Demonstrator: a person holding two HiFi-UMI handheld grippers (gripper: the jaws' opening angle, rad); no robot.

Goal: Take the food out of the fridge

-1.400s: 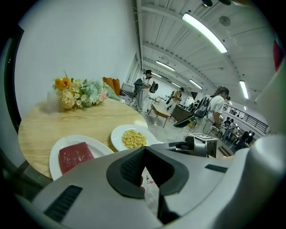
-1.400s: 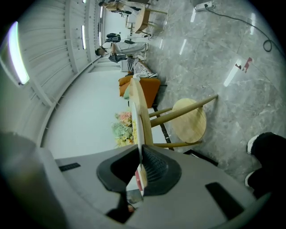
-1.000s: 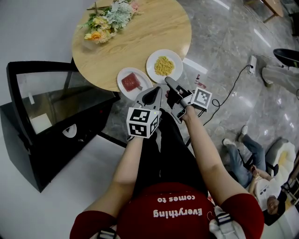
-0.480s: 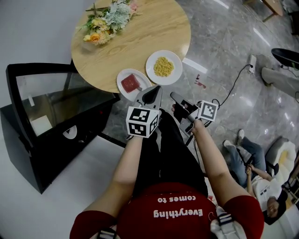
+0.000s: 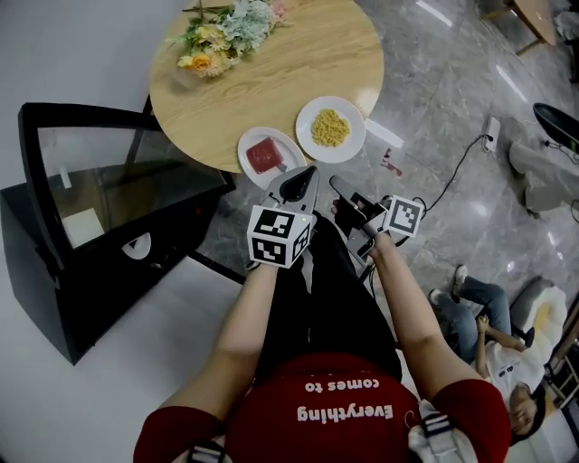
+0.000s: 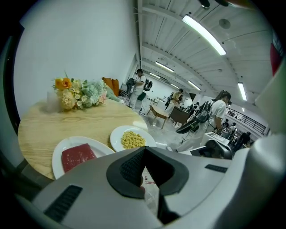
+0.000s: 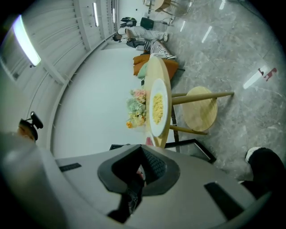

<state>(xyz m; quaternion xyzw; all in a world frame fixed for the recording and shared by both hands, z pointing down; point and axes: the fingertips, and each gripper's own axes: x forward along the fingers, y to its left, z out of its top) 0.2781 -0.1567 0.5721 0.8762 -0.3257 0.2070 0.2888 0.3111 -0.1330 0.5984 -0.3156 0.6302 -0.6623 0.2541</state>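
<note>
Flat red meat slab (image 5: 264, 155) and yellow noodle heap (image 5: 329, 127), both plated at the near edge of the round pale-wood surface (image 5: 271, 81), outside the black glass-door fridge (image 5: 99, 298) left of it; left tongs (image 5: 308, 174) and right tongs (image 5: 336, 185), just short of that edge, closed on nothing, delivery seemingly done.

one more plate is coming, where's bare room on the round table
Free: the middle of the round table, between the flowers and the two plates, and its right side past the yellow food plate. Crowded: the near edge, where the red food plate sits beside it.
</note>
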